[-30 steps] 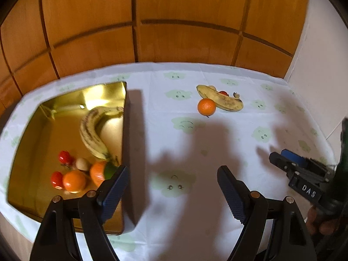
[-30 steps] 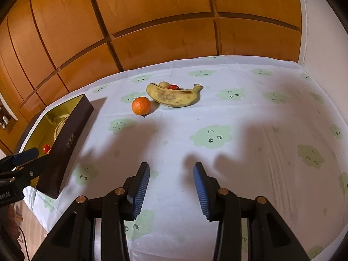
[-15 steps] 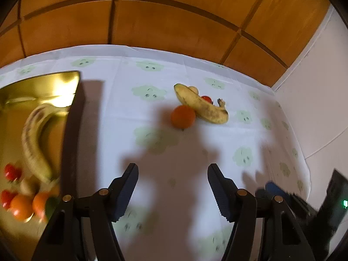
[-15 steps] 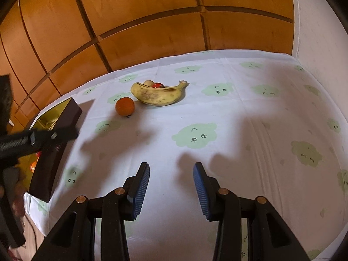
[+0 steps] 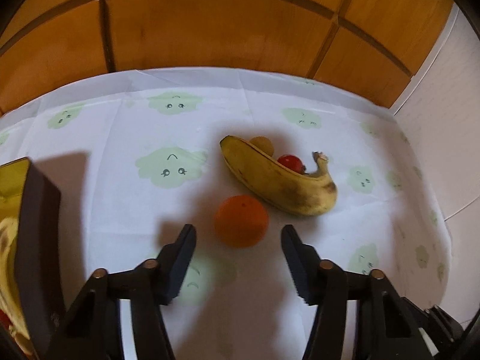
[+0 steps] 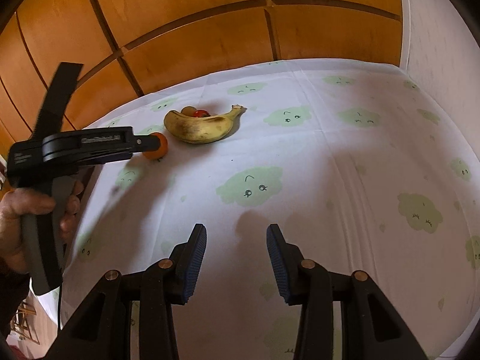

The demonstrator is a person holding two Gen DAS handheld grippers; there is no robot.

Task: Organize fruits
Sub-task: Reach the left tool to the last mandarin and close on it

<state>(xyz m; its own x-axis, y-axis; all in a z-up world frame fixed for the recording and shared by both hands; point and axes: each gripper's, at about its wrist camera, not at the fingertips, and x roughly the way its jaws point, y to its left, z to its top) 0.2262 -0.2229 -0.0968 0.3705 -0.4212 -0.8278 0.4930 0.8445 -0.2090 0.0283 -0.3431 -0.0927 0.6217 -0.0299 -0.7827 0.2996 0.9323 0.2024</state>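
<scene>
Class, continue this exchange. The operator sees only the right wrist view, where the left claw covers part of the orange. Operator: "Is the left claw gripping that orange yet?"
Observer: No. In the left wrist view the orange lies between the fingers of the left claw. The jaws have just been closing, but neither pad touches it.
Operator: Where is the box? I cannot find it.
Observer: At the left edge of the left wrist view. It is the gold box, and a banana already lies inside.

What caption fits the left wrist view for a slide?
Open left tool, jaws just closing, lined up on an orange lying on the cloud-print cloth beside a banana.
</scene>
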